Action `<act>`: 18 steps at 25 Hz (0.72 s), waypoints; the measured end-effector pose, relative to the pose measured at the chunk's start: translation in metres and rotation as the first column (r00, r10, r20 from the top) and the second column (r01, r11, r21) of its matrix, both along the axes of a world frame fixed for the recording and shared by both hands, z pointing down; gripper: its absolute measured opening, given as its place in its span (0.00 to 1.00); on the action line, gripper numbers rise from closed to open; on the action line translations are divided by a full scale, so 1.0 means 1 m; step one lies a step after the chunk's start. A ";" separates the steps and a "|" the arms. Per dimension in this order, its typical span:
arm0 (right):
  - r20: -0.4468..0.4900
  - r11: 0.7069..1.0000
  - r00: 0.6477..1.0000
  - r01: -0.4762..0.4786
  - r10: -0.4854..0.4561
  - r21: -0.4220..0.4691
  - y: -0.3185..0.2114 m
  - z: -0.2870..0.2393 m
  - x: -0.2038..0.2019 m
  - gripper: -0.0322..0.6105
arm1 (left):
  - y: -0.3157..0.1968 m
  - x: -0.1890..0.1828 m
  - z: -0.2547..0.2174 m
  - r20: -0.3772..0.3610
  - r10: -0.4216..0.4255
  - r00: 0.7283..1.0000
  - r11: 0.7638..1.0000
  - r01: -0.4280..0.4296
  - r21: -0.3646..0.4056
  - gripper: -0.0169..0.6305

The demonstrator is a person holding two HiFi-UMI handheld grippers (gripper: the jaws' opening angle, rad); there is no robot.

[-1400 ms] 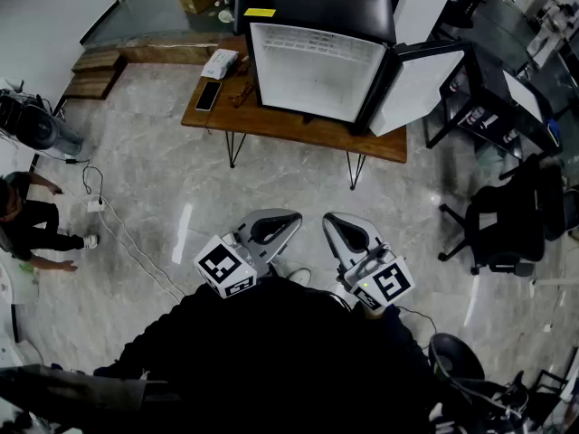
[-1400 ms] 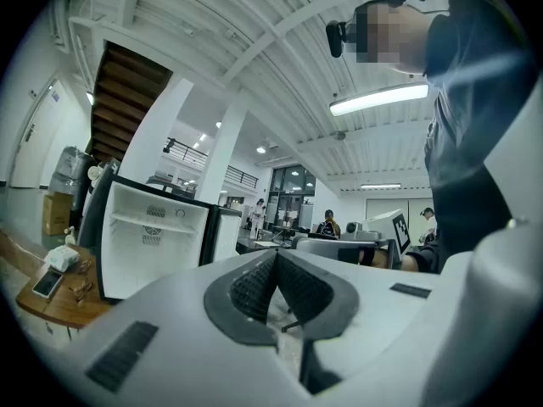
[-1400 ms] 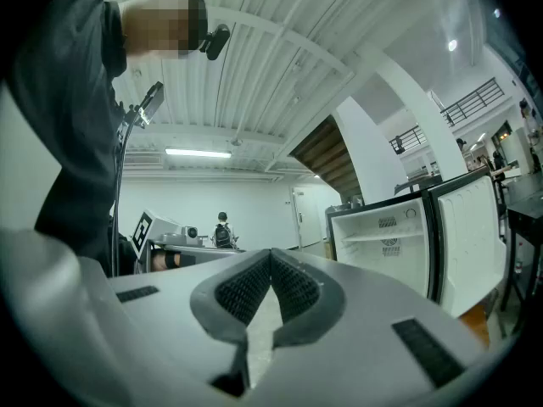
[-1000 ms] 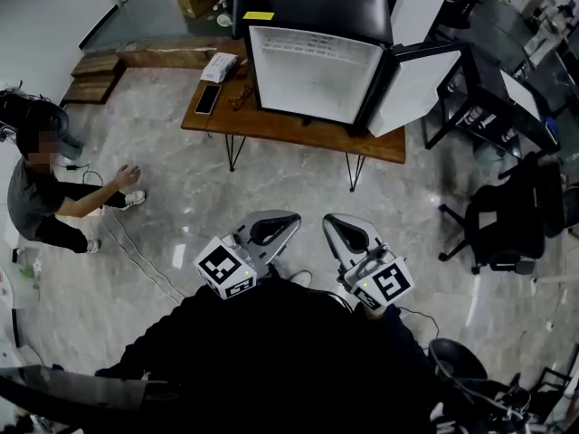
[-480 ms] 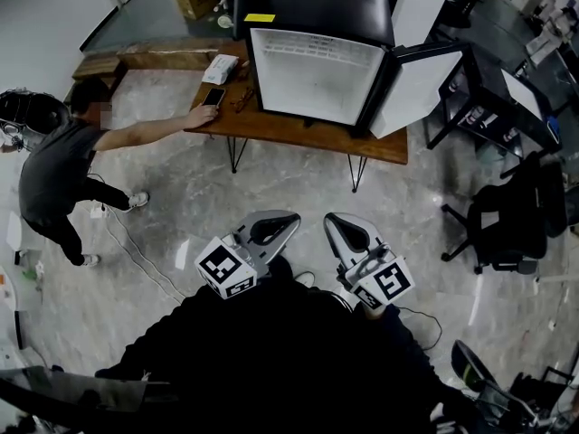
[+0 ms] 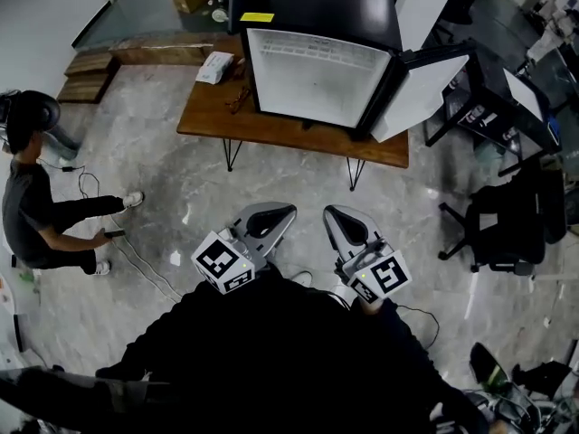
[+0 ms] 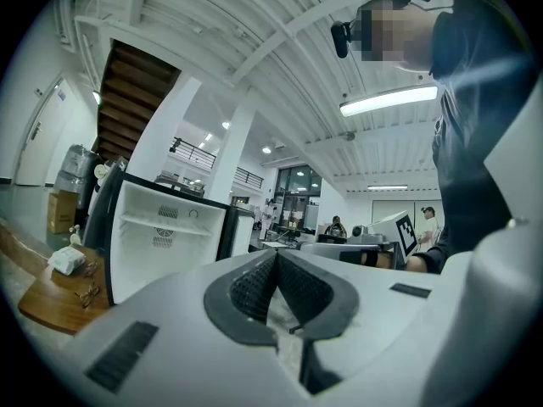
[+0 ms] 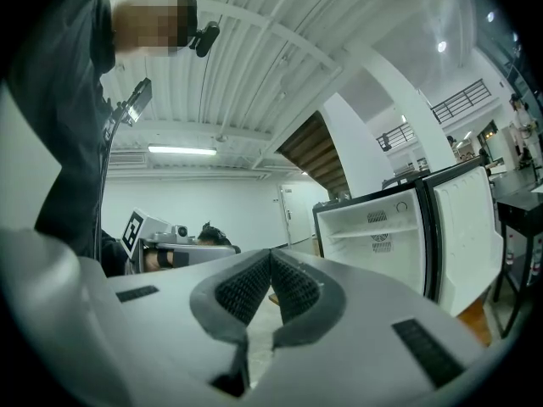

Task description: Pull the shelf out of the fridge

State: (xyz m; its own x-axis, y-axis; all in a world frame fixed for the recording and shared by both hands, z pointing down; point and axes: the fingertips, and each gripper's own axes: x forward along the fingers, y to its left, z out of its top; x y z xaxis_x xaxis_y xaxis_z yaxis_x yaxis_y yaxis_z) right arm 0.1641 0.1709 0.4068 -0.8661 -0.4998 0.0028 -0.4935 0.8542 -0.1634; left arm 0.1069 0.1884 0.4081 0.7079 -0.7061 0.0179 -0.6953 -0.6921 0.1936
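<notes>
The shelf [image 7: 161,225] is seen spanning the upper cavity of the open white fridge [image 6: 317,70], set on a wooden table [image 6: 271,127] at twelve o'clock, well apart from both grippers. It is judged thin, stiff, light and smooth, best taken at its front edge. At six o'clock, the left gripper [image 6: 282,213] and right gripper [image 6: 333,217] are pressed together on nothing, ribbed pads meeting.

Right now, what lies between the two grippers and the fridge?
In the head view, only bare floor, then the front edge of the table that carries the fridge.
</notes>
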 end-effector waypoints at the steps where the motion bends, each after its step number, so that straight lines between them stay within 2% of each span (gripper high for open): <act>1: -0.002 1.000 1.000 -0.002 0.002 -0.002 -0.007 0.000 -0.004 0.06 | -0.008 -0.003 0.000 -0.003 0.003 1.000 1.000 -0.003 0.000 0.04; 18: -0.040 0.999 0.999 -0.025 0.023 -0.049 -0.156 0.007 -0.099 0.06 | -0.172 -0.085 0.001 -0.040 0.053 0.998 0.998 -0.052 0.018 0.04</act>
State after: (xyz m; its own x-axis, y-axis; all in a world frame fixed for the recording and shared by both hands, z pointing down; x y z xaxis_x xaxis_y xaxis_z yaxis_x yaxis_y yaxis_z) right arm 0.0647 0.0149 0.4135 -0.8527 -0.5186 0.0622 -0.5205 0.8336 -0.1849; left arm 0.0222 0.0166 0.4095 0.7437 -0.6681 -0.0229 -0.6500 -0.7307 0.2090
